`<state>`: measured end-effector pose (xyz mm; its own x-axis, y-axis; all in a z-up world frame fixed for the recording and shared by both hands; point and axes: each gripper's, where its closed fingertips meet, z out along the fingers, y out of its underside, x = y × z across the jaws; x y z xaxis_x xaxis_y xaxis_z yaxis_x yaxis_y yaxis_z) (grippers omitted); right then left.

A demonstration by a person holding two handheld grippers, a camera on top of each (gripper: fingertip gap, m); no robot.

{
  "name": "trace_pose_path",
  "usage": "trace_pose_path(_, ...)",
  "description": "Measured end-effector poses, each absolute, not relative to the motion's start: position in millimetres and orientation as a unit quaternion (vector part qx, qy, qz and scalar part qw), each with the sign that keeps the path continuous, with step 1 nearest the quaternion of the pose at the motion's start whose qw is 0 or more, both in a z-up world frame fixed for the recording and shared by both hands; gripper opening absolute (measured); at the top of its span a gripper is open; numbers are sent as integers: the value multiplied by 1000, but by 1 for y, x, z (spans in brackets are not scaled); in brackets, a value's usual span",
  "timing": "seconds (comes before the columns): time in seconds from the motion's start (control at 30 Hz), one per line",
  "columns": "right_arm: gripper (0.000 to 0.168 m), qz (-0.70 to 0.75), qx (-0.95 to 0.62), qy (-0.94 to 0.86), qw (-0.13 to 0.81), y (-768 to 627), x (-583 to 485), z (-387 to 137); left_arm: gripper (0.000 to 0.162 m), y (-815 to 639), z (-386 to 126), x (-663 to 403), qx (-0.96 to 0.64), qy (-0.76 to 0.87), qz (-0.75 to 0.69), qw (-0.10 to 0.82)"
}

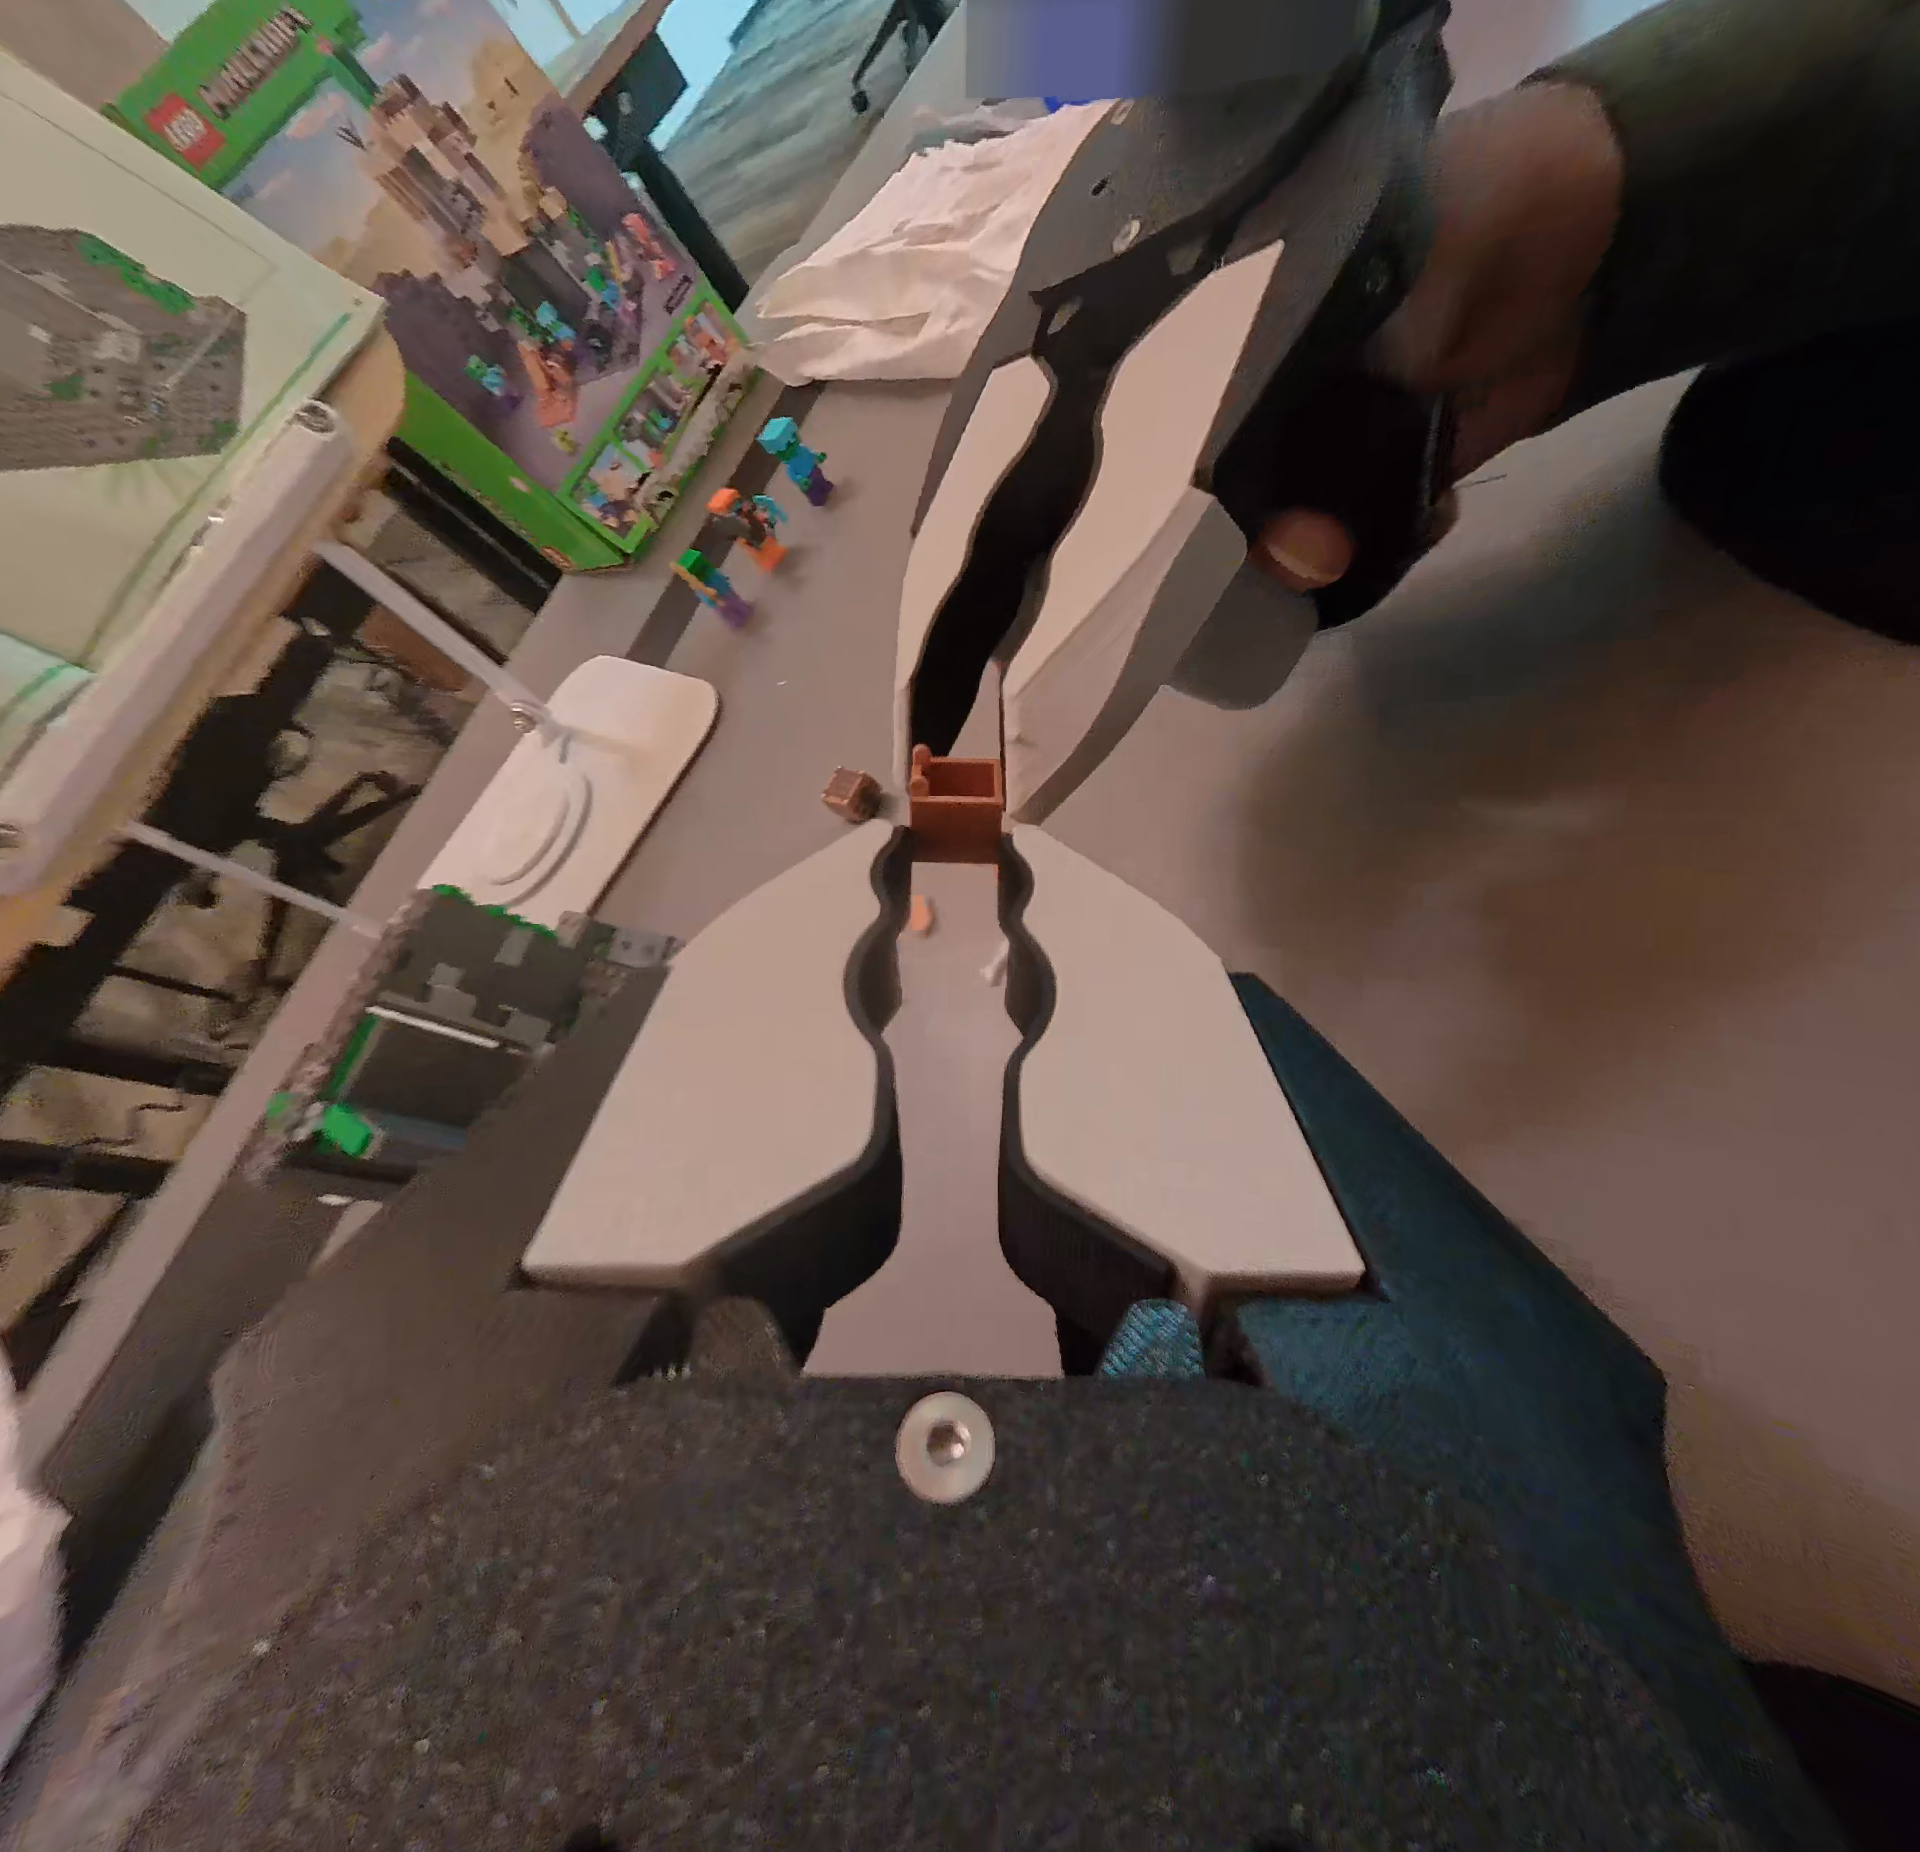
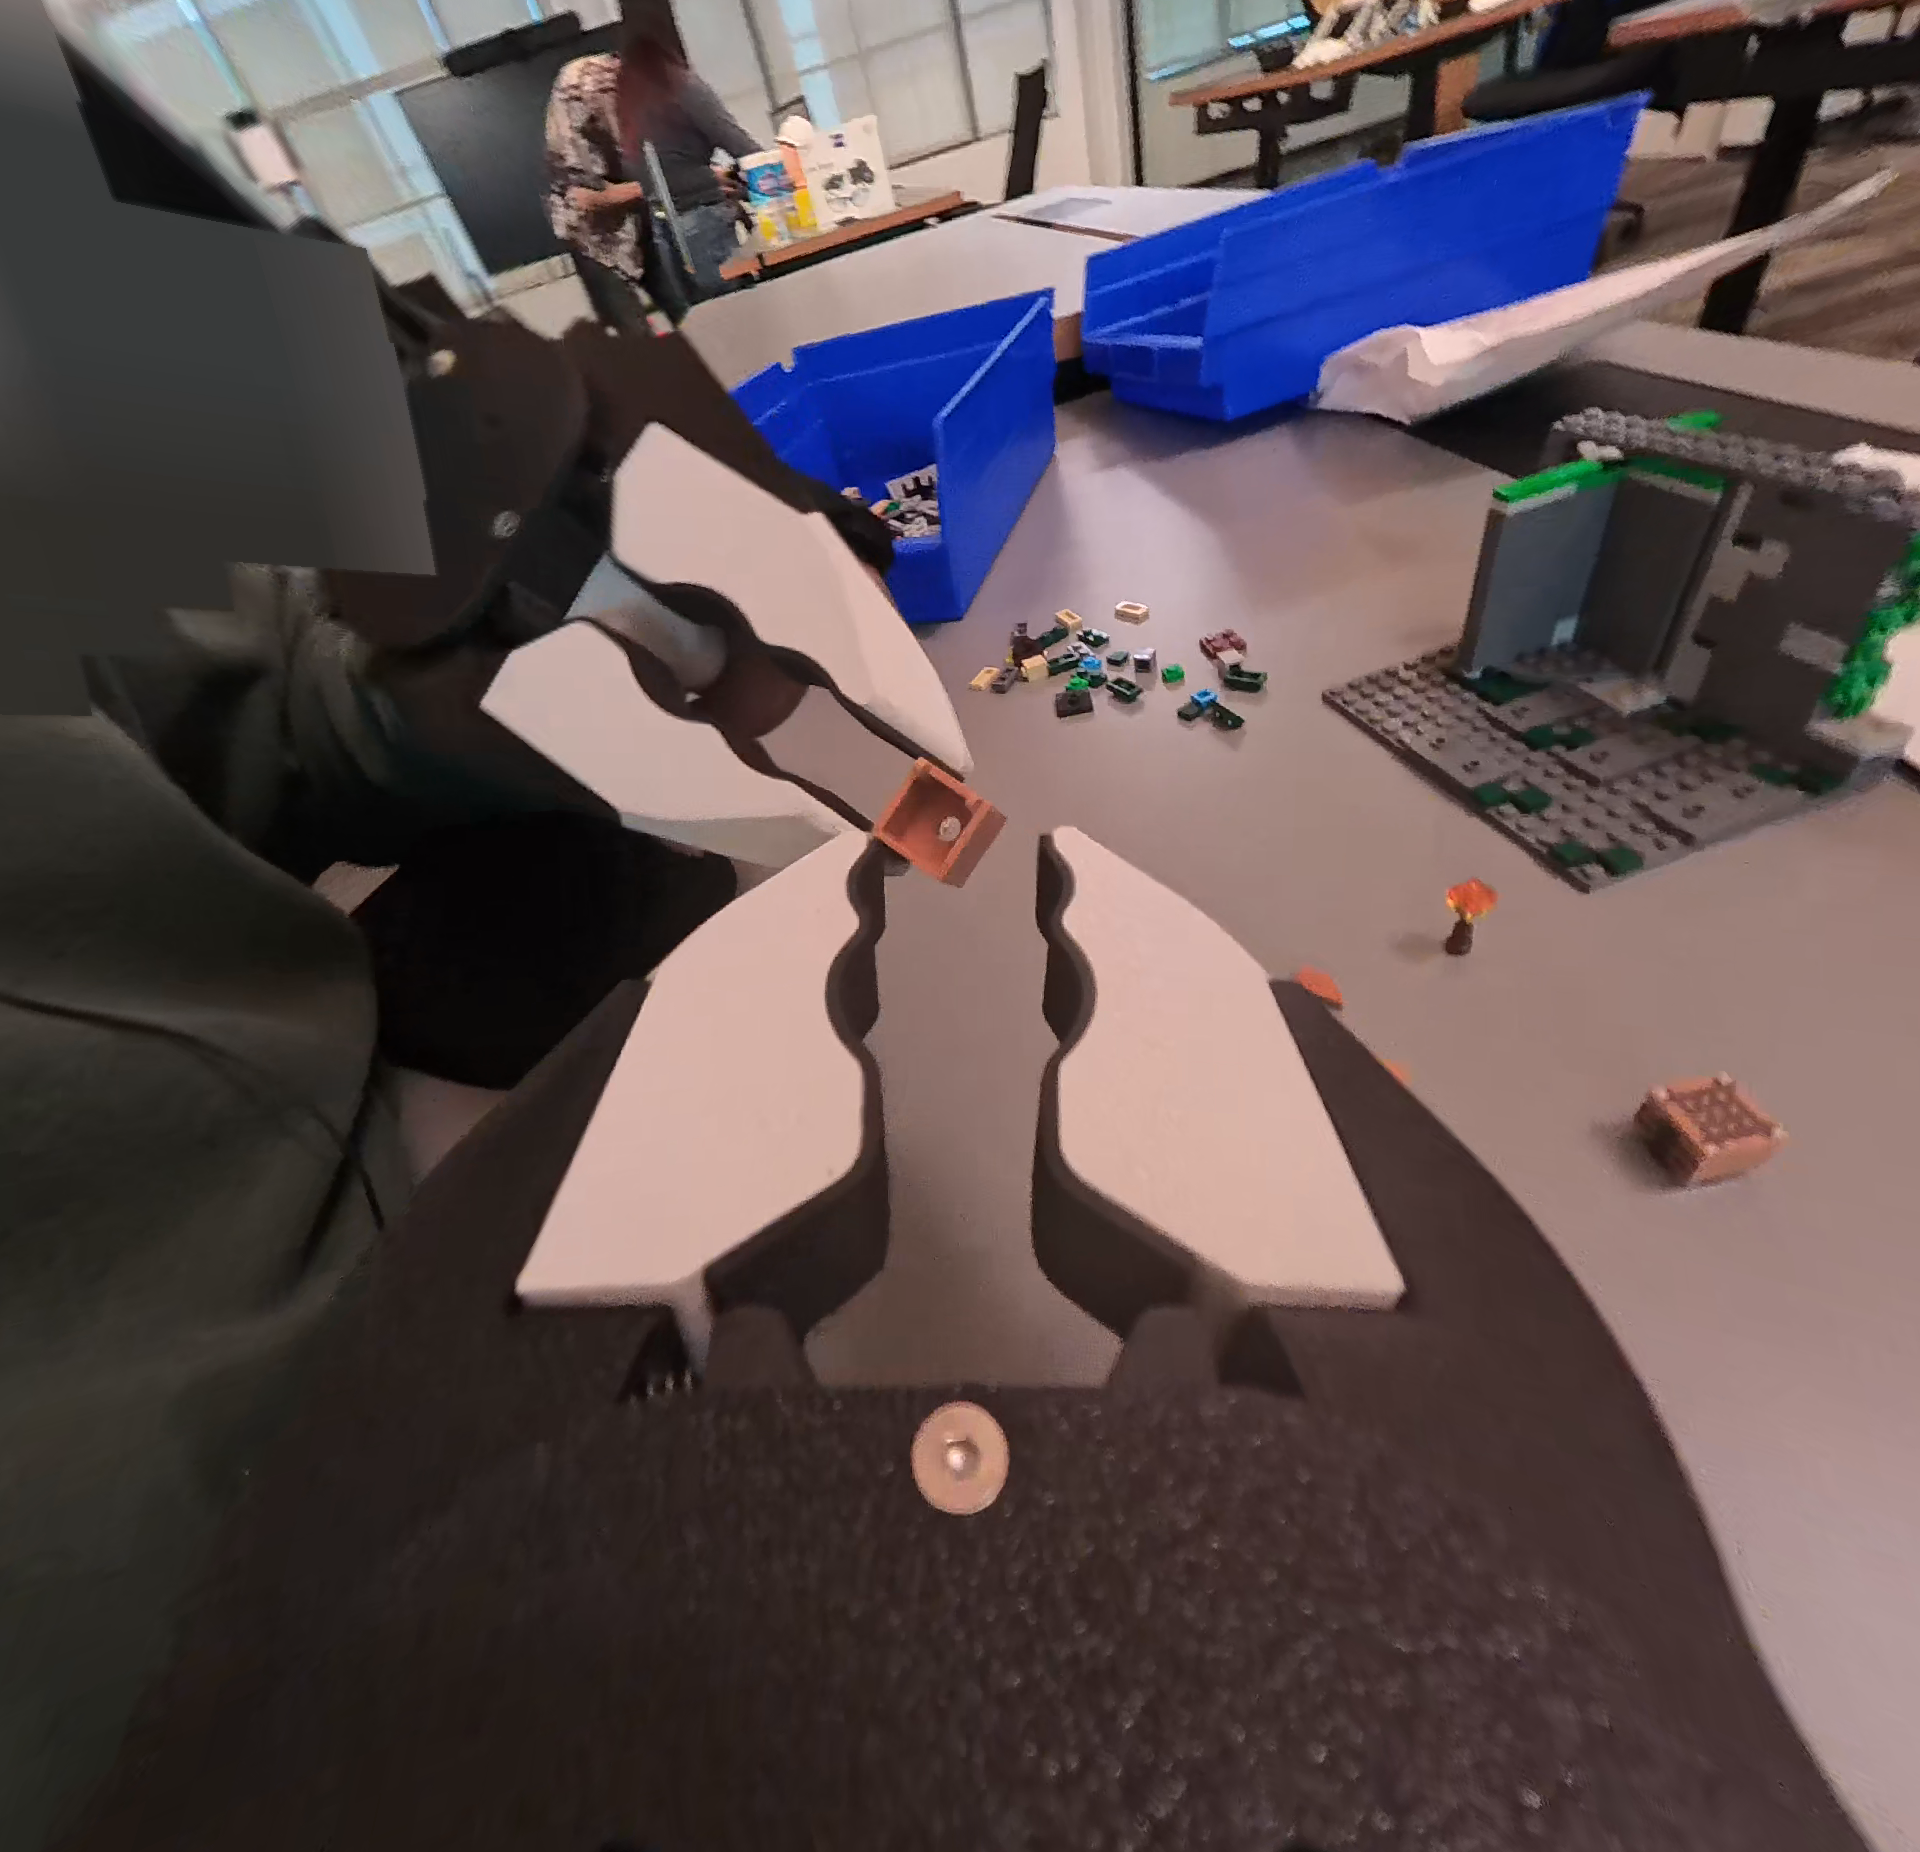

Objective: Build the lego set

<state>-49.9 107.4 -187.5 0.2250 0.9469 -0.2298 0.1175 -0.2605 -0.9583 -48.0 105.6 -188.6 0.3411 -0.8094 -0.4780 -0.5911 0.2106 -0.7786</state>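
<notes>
**Brown piece held in the air between the two grippers**

Left wrist view: your left gripper [image 1: 956,846] is clamped on a small brown box piece [image 1: 956,810], pinched by its two side walls right at the fingertips. The open top faces the right gripper [image 1: 951,732], whose tips sit just above the piece; from here I cannot tell whether they touch it. The piece hangs above the grey table [image 1: 1558,919], with three small figures [image 1: 748,529] and the set's box [image 1: 499,275] well beyond it.

Judgement: the piece is hard plastic, stiff, very light and smooth. With so little surface under the pads it could twist or pop out. Hold it by the flat outer walls and press squarely, not at a corner.

Right wrist view: your right gripper [image 2: 956,846] has its fingers apart and holds nothing. The brown piece [image 2: 940,831] sits tilted, just beside its left fingertip [image 2: 847,857], held by the left gripper [image 2: 920,763]. On the table, loose small parts [image 2: 1117,664], a blue bin [image 2: 914,452] and the grey building [image 2: 1662,639] lie well apart from the piece.
</notes>
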Motion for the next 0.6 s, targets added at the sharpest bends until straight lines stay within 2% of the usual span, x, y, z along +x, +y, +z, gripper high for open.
trace_pose_path(0.3,26,485,-716,-333,375,110,-57,-196,16,111,-197,-54,-601,573,-27,557)
trace_pose_path(0.4,18,480,-735,-319,358,110,-58,-203,16,114,-203,-54,-598,578,-8,555)
trace_pose_path(0.6,17,443,-760,-349,324,112,-50,-222,15,113,-222,-51,-632,570,-77,519)
